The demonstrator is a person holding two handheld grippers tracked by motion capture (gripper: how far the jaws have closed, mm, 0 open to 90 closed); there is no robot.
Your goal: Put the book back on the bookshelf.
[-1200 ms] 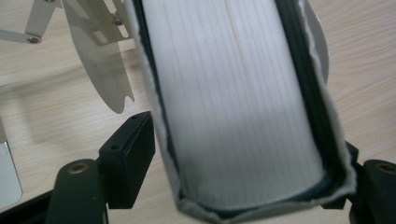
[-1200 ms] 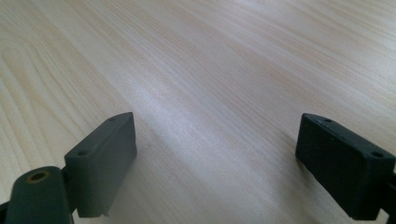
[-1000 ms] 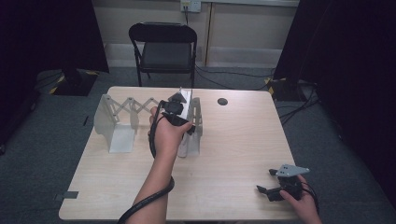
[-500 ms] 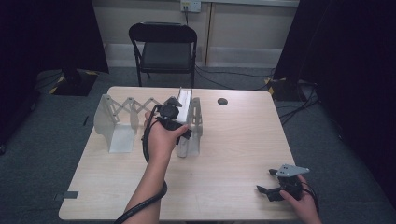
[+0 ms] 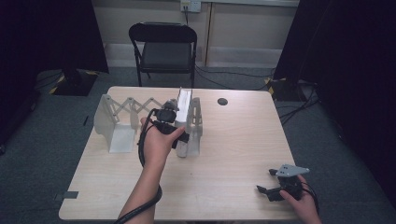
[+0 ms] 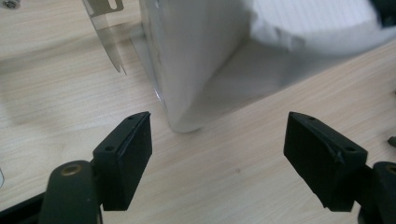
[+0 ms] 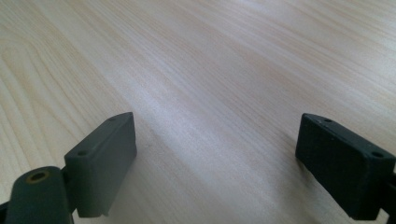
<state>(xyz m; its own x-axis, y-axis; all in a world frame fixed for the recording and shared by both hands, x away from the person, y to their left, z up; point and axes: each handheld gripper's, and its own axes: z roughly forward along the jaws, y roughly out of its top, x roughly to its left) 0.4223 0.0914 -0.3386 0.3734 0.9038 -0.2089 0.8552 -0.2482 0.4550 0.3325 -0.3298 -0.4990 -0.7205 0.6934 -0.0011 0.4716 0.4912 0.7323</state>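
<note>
High view: wooden counter (image 5: 224,154) with a white accordion-style rack (image 5: 122,122) standing at its far-left part. A white book-like slab (image 5: 185,105) stands upright in the rack's right end, between two end plates. The left gripper (image 5: 180,135), held in the left hand (image 5: 159,142), sits right against the near side of that slab; jaw gap is not readable from here. The right gripper (image 5: 267,190) rests low at the counter's near-right corner, right hand (image 5: 301,200) on it, grey three-cornered plate on top, well apart from the rack. Small dark disc (image 5: 222,101) on the far edge of the counter. Black folding chair (image 5: 163,46) beyond the counter.

Left gripper view: jaws spread wide, nothing between them. The white slab's lower corner (image 6: 191,84) stands on the counter just ahead of the left jaw, apart from both pads. A clear or grey plate edge (image 6: 107,37) beside it, probably a rack part, blurred.

Right gripper view: jaws spread wide, empty, with bare wood grain (image 7: 210,93) beneath.
</note>
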